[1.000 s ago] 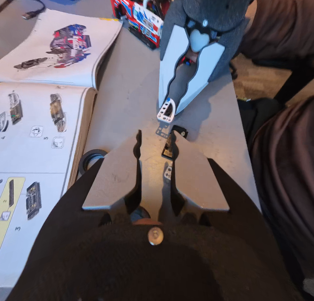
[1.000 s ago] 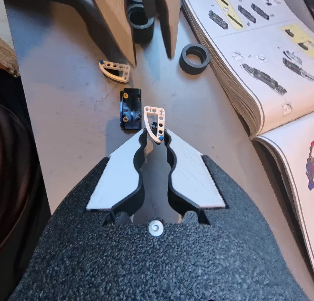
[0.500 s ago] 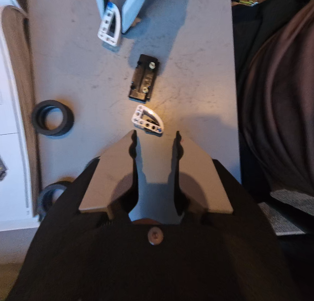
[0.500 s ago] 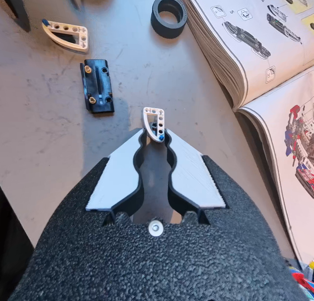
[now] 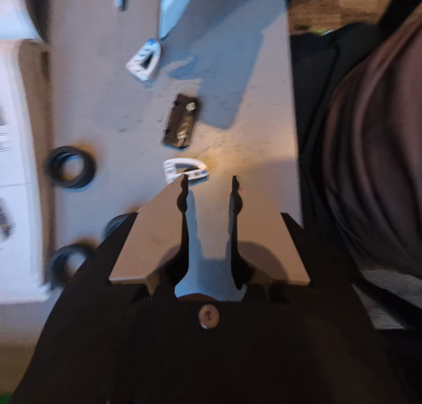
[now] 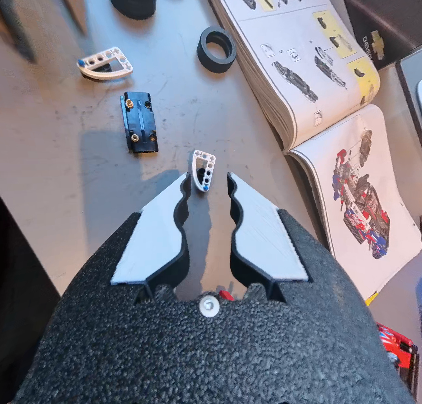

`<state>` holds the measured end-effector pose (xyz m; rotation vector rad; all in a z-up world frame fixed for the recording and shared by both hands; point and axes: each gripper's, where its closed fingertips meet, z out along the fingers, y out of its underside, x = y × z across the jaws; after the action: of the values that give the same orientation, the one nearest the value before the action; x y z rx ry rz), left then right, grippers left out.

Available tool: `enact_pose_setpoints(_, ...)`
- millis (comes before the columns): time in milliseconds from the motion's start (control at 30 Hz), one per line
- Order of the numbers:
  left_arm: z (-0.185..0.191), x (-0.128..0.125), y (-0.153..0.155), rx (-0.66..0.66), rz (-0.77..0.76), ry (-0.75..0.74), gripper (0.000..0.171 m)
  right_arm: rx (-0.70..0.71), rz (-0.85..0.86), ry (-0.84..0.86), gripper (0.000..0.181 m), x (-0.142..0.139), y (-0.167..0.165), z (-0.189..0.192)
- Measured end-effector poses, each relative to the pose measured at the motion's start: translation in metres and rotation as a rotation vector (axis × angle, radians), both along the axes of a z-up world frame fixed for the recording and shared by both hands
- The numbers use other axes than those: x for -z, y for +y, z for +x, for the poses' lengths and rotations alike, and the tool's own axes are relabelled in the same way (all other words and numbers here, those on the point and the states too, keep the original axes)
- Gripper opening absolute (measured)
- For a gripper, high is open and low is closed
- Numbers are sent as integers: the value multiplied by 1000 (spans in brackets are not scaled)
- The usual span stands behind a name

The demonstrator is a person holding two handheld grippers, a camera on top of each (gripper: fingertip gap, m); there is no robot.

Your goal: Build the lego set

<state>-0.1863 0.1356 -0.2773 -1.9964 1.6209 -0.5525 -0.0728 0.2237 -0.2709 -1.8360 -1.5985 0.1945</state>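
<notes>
The right gripper (image 6: pixel 208 176) is held with fingers apart around a white curved piece (image 6: pixel 204 170) at frame centre. The left gripper (image 5: pixel 210 178) is likewise spread, empty, beside a second white piece (image 5: pixel 186 169).

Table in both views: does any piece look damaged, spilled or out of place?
Nothing stands out. Two white curved pieces, the black block and a tyre lie loose and separate on the table, as parts awaiting assembly would; the manual lies open beside them. None looks broken.

Two white curved lego panels (image 6: pixel 204 170) (image 6: pixel 107 64) flat on the table, black block (image 6: pixel 139 122) between them.
</notes>
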Motion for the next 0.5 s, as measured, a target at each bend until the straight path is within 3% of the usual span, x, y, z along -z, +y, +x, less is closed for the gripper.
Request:
enact_pose_setpoints(67,-15,2,18,56,136,114,39,1,-17,27,31,-5,-3,0)
enact_pose_setpoints(133,-22,11,13,296,197,214,43,-1,-36,50,31,-8,-6,-1)
enact_pose_setpoints(200,-24,11,27,419,302,277,23,-8,-40,58,31,-11,-10,-2)
enact_pose_setpoints(267,-20,5,29,470,238,288,30,-13,-30,53,31,-13,-13,0)
enact_pose_setpoints(333,-14,4,32,505,155,303,53,-13,-28,53,31,-14,-15,3)
enact_pose_setpoints(500,-5,29,42,573,97,423,69,-3,-58,91,31,-19,-14,8)
